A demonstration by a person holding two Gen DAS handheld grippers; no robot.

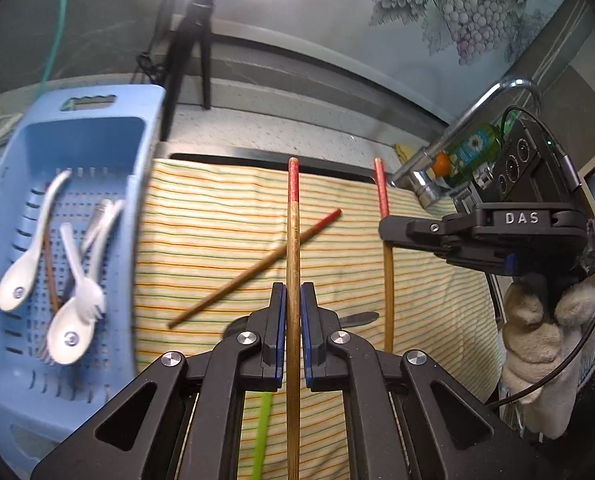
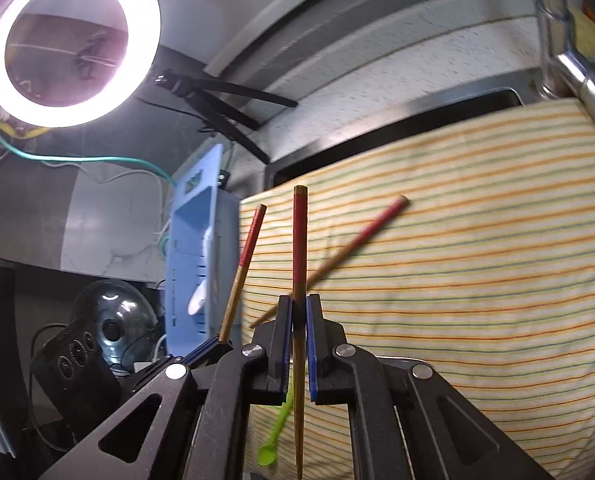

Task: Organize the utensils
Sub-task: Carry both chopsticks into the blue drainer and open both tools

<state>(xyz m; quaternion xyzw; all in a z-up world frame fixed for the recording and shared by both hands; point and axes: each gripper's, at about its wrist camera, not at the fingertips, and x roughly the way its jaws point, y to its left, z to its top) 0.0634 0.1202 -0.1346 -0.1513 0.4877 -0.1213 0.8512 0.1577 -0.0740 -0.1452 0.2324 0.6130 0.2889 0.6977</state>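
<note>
Left wrist view: left tongs [image 1: 293,308] and right tongs [image 2: 298,320] each clamping one upright red-tipped chopstick [image 1: 293,220] above striped cloth [image 1: 217,232].

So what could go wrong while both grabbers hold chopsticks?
The left gripper pinches its chopstick at one narrow spot, so it may swivel or slip. The right gripper holds another chopstick close by; the two could knock together. A third chopstick lying loose on the striped cloth might get bumped.

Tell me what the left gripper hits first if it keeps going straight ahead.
Probably the striped cloth, near the loose chopstick lying there. The left gripper holds its own chopstick, whose red end would touch first; depth is unclear.
</note>
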